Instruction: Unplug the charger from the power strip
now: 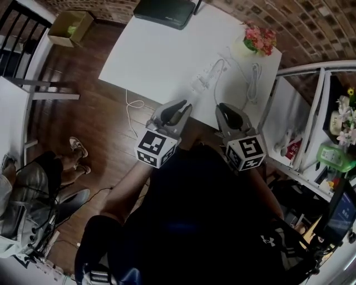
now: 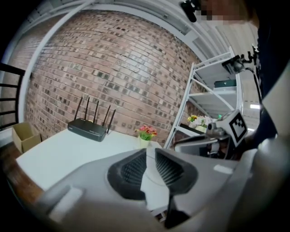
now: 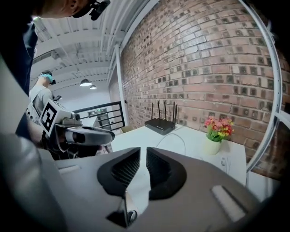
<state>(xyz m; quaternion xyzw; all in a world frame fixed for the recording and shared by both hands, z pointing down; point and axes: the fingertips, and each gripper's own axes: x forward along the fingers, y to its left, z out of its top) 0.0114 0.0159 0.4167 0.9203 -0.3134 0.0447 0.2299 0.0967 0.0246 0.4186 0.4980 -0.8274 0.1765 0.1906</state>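
A white power strip (image 1: 210,74) lies on the white table (image 1: 156,55), right of its middle. A white charger (image 1: 198,83) sits at the strip's near end, and white cables (image 1: 254,78) loop to its right. My left gripper (image 1: 181,107) (image 2: 150,152) hovers over the table's near edge, just short of the charger. Its jaws stand nearly together with nothing between them. My right gripper (image 1: 225,109) (image 3: 143,152) is beside it, near the same edge, also shut and empty. From each gripper view the strip is hidden behind the jaws.
A black router (image 1: 166,11) (image 2: 88,128) (image 3: 161,124) stands at the table's far edge. A pot of pink flowers (image 1: 258,39) (image 3: 217,129) is at the far right corner. White shelves (image 1: 311,111) stand to the right, a cardboard box (image 1: 69,26) on the floor at left. A thin cable (image 1: 133,106) hangs off the near edge.
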